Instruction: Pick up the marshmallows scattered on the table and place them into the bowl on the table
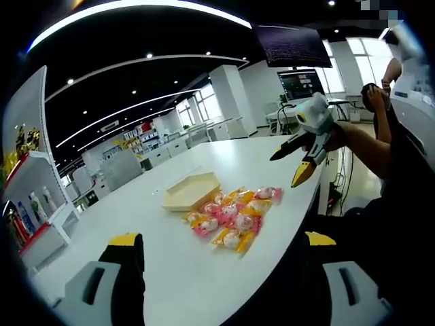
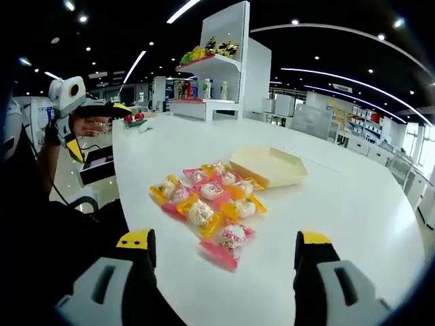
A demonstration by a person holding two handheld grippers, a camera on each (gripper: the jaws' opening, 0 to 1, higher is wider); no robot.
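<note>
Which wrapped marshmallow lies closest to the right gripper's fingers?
The pink-wrapped marshmallow at the near end of the pile, lying a little apart from the cluster, toward the right gripper. The others sit farther off, toward the tray-like bowl.

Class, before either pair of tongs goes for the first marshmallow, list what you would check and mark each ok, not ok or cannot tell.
1. Left tongs open and holding nothing: ok.
2. Right tongs open and holding nothing: ok.
3. Marshmallows within view, lying in a cluster on the table: ok.
4. Bowl upright and unblocked beside the cluster: ok.
5. Bowl holds no marshmallows yet: ok.
6. Nearest packet lies apart from the rest, easy to grasp alone: ok.
</note>
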